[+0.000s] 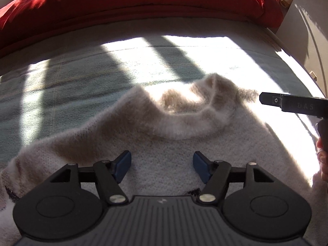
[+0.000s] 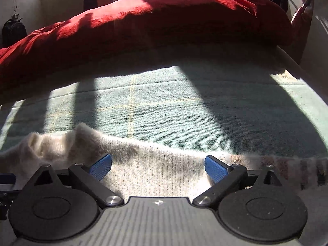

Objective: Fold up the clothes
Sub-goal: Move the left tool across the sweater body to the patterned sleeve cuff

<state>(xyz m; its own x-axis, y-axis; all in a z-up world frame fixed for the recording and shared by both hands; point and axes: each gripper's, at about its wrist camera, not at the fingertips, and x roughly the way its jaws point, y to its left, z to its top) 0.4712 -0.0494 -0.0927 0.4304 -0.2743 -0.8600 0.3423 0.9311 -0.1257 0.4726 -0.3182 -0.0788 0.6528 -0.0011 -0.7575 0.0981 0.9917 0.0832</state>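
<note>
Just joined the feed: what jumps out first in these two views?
A fluffy cream sweater lies spread on the pale green blanket, its collar rumpled upward, under hard bars of sunlight. Behind it a big red duvet is heaped across the bed. Both grippers, left and right, hover open over the knit.

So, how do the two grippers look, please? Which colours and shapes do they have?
The left gripper and the right gripper look alike: black linkage arms with silver rivets, round black discs at each side, a ribbed grey body, and blue ribbed finger pads. No cables or sleeves show.
</note>
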